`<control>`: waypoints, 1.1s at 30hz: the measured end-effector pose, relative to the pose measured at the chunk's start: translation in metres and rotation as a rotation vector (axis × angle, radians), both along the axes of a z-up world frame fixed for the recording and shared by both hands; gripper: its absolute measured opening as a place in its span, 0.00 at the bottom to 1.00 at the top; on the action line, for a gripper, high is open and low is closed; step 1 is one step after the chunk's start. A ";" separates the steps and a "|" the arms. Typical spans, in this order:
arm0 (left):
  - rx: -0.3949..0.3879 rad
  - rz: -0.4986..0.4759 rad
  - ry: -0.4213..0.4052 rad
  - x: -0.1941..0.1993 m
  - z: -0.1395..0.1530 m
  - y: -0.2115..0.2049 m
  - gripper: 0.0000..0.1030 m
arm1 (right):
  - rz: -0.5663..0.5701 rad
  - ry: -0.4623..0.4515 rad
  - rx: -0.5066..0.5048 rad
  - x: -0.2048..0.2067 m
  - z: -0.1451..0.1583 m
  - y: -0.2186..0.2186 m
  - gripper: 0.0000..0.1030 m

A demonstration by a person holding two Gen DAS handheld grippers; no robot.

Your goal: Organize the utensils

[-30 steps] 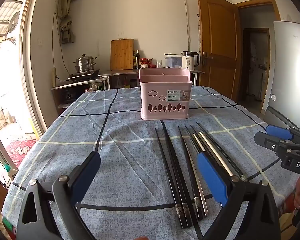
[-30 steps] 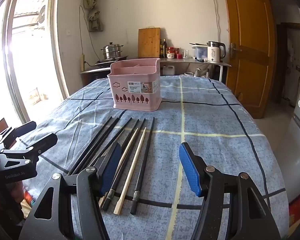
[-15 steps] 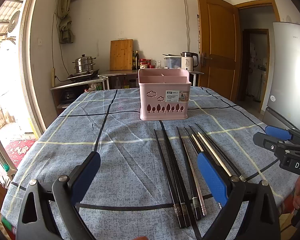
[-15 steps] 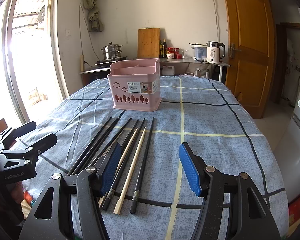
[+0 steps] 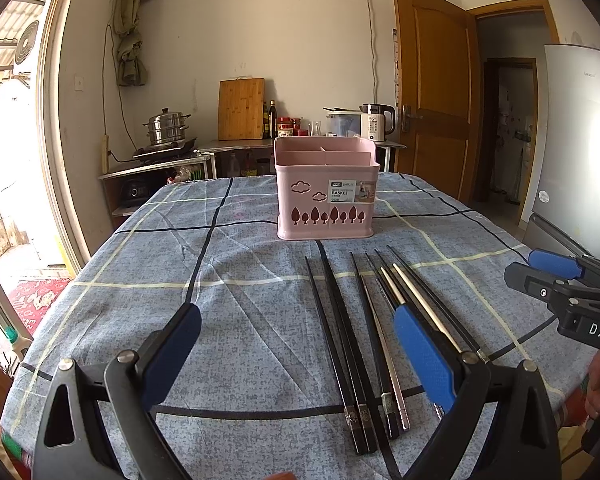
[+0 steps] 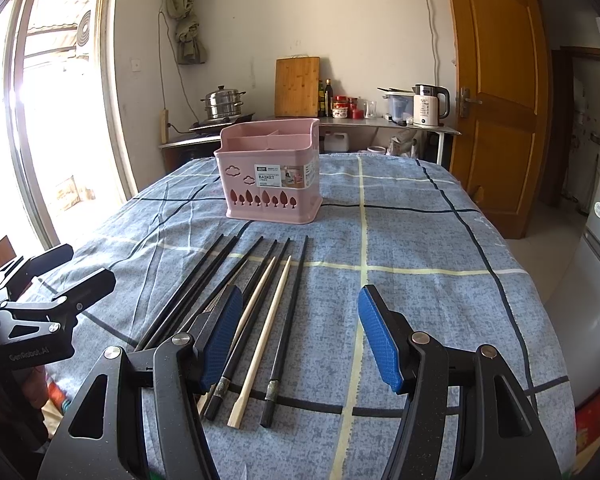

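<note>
Pink basket (image 5: 327, 196) upright on the tabletop (image 5: 240, 280), far side of the checked blue cloth, compartments showing no contents. Just nearer than the basket, chopsticks (image 5: 352, 344) laid flat in a loose row, tips toward the basket: mostly black, plus a silver one (image 5: 384, 344) and a pale wooden one (image 6: 262, 344). Left gripper (image 5: 296, 344) low over the cloth nearer than the basket, jaws wide open, nothing between them, right pad over the chopsticks. Right gripper (image 6: 300, 336) likewise, jaws wide open and empty, left pad above the row.
</note>
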State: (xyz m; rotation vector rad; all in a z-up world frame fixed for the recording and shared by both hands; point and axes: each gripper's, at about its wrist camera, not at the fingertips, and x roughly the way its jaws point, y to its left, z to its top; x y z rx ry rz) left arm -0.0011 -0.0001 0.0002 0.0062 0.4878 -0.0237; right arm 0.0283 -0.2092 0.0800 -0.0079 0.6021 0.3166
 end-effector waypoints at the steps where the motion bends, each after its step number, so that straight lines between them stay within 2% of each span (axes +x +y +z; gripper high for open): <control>1: -0.001 -0.001 0.000 0.000 0.000 0.000 0.96 | 0.000 0.000 0.001 0.000 0.000 -0.001 0.59; 33: 0.000 -0.010 0.000 -0.001 0.002 -0.003 0.96 | -0.004 -0.007 -0.003 -0.003 0.005 0.000 0.59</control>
